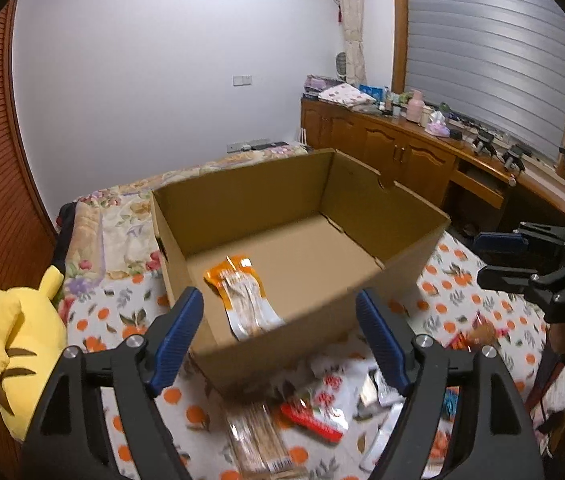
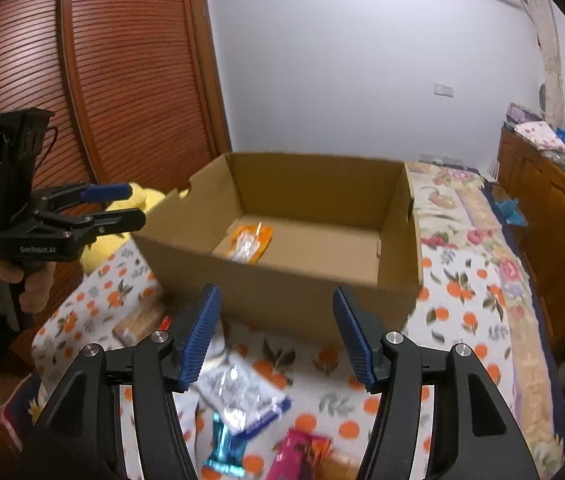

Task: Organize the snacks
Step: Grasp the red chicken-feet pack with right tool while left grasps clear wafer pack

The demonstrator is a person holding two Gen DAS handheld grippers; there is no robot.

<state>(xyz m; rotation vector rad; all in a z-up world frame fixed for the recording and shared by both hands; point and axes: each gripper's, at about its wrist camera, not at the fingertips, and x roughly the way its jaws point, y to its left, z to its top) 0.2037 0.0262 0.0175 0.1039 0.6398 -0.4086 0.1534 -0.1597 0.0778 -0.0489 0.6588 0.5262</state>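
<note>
Pouch (image 1: 242, 296) lies boxed; both grippers, left (image 1: 280, 334) and right (image 2: 276, 334), gape empty. Next: grasp a packet (image 2: 238, 396) from the bed.

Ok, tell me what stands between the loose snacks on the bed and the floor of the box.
Only the cardboard box's own near wall: the packets lie on the bedspread just before it and must be lifted over its rim. The top is open, with one orange packet inside.

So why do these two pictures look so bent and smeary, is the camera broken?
Nothing looks broken. Left wrist view: the fisheye lens bows the window frame and darkens the corners; the cardboard box and the snack packets on the bed are motion-smeared. Right wrist view: the wardrobe door curves likewise, the packets below the fingers are soft, and the lighting is even, without glare.
</note>
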